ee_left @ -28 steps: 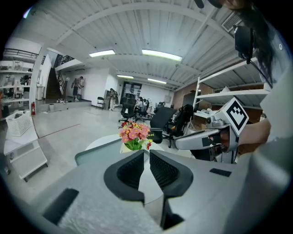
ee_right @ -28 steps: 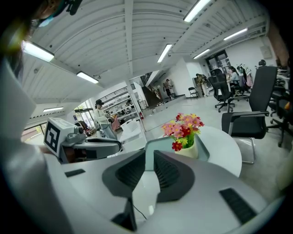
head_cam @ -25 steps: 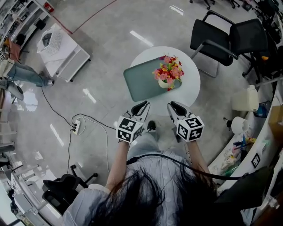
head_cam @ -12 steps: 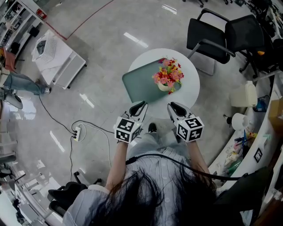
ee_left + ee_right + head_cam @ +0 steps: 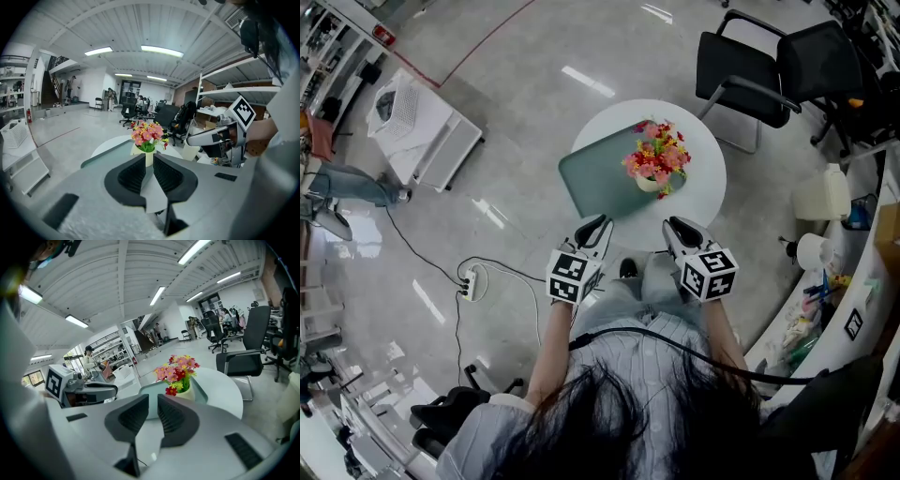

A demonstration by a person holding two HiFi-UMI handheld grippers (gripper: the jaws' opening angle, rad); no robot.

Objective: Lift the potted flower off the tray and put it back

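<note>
Grippers come first, closest to you: your left gripper (image 5: pixel 600 223) and right gripper (image 5: pixel 677 225) hang side by side in front of your body, just short of the near rim of the round white table (image 5: pixel 703 202). Over the last second neither has really gone anywhere. The left has drifted only a touch, and the right sits where it was. Both pairs of jaws are drawn together with only a thin slit between the ribbed pads. Nothing is caught in either one, just as a second ago. What has shifted in the head view is mostly your own head, which nudges the table slightly in the frame.

Past the rim, the green tray (image 5: pixel 592 178) lies flat on the tabletop. Toward its right end stands the potted flower (image 5: pixel 656 161), upright in its pale pot, untouched and well apart from both grippers. Each gripper view looks straight at it along the closed jaws. Beyond the table stand the black chairs (image 5: pixel 748 67).

As I read it, the lift hasn't begun. You'd need to spread a pair of jaws and reach in over the table before the pot can be picked up.
</note>
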